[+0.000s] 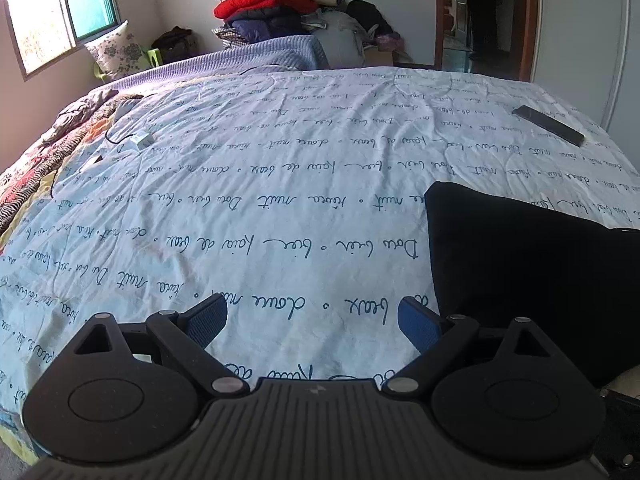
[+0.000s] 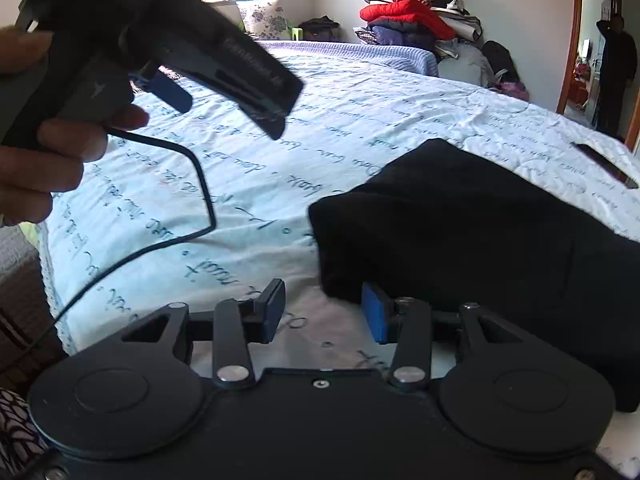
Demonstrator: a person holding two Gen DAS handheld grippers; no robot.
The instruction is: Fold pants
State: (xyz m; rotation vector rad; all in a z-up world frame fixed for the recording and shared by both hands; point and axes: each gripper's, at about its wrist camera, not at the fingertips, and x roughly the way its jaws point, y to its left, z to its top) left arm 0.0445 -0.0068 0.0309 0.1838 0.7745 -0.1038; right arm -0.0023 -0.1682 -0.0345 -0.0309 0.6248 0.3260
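Note:
The black pants (image 1: 532, 272) lie folded in a compact stack on the white bedspread with blue script (image 1: 280, 184). In the left wrist view they sit to the right of my left gripper (image 1: 314, 320), which is open and empty above bare bedspread. In the right wrist view the pants (image 2: 472, 236) lie ahead and to the right. My right gripper (image 2: 324, 312) is open and empty, its right pad (image 2: 374, 314) close to the stack's near corner. The left gripper also shows at the upper left of the right wrist view, held in a hand (image 2: 48, 148).
A dark phone (image 1: 548, 125) lies on the bed at the far right. Small white items and a cable (image 1: 138, 140) lie at the far left. A black cable (image 2: 192, 208) hangs across the bedspread. Piled clothes (image 1: 272, 4) stand behind the bed. A doorway (image 1: 484, 12) is at the back right.

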